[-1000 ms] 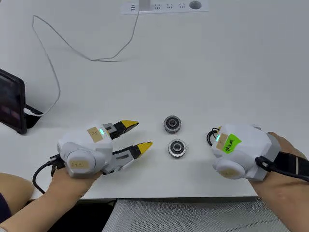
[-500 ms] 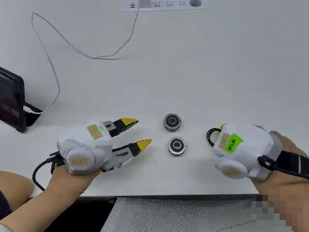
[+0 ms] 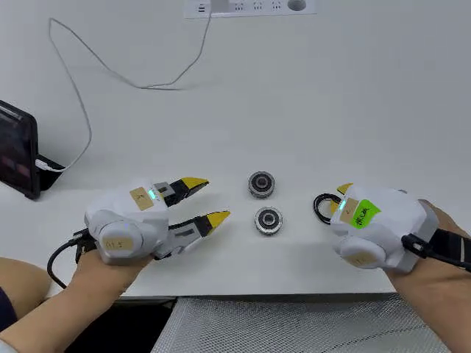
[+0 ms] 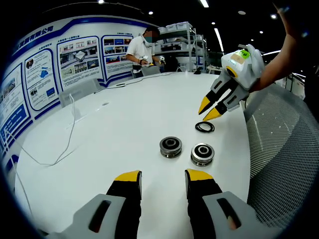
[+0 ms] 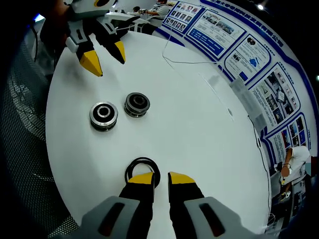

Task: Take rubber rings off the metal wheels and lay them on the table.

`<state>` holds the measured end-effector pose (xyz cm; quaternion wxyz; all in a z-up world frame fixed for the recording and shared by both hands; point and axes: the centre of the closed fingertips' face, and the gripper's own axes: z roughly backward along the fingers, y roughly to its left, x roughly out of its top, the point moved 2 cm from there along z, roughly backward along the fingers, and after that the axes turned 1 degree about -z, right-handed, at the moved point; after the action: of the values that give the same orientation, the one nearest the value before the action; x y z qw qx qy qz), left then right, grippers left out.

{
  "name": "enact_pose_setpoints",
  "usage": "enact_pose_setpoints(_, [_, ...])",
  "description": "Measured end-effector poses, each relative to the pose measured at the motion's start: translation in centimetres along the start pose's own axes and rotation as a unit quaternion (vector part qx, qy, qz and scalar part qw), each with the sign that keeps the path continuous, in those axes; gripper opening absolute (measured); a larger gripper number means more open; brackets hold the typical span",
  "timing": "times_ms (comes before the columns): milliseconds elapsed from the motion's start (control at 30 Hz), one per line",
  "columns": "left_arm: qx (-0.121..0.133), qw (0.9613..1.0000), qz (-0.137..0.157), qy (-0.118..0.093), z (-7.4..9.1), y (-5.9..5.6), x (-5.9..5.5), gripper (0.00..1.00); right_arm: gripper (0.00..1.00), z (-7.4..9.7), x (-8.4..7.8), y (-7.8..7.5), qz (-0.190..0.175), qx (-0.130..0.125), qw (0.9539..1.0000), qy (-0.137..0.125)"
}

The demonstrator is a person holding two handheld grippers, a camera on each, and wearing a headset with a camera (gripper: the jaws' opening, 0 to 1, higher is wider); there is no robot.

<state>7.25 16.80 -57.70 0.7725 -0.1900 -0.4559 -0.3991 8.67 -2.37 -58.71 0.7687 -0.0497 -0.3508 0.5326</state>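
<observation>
The white workbench (image 3: 331,110) carries a thin black rubber ring (image 5: 142,159), lying flat at the tips of the right gripper (image 5: 160,177), whose jaws stand narrowly apart. It looks light, floppy and grippy, best pinched across its band. The darker metal wheel (image 3: 261,184) possibly wears another, near the left gripper (image 3: 213,198), jaws wide apart.

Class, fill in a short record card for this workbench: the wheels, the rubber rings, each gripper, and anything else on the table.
Metal wheels: two, side by side on the white table.
Left gripper: jaws wide apart, empty, facing the wheels.
Right gripper: jaws slightly apart, empty.
Rubber rings: black, flat on the table at the right gripper's tips; count unclear.
Other: cable, power strip, dark device at the left edge.
</observation>
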Motion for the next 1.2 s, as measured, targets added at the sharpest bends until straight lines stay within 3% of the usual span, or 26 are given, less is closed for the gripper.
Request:
enact_pose_setpoints(367, [-0.001, 1.0, 0.009, -0.003, 0.4, -0.1, 0.0, 0.41, 0.21, 1.1, -0.3, 0.2, -0.028, 0.013, 0.9993, -0.022])
enact_pose_setpoints(733, [-0.007, 0.9996, 0.024, -0.009, 1.7, -0.7, -0.2, 0.46, 0.31, 2.4, -0.5, 1.6, -0.076, 0.053, 0.9946, -0.048])
enact_pose_setpoints(1067, [-0.001, 0.9994, 0.032, -0.013, 3.4, -1.3, -0.4, 0.5, 0.41, 3.9, -0.5, 2.2, -0.092, 0.063, 0.9917, -0.065])
enact_pose_setpoints(1200, [-0.001, 0.9992, 0.036, -0.017, 4.0, -1.7, -0.4, 0.54, 0.48, 4.4, 0.0, 2.5, -0.107, 0.073, 0.9883, -0.081])
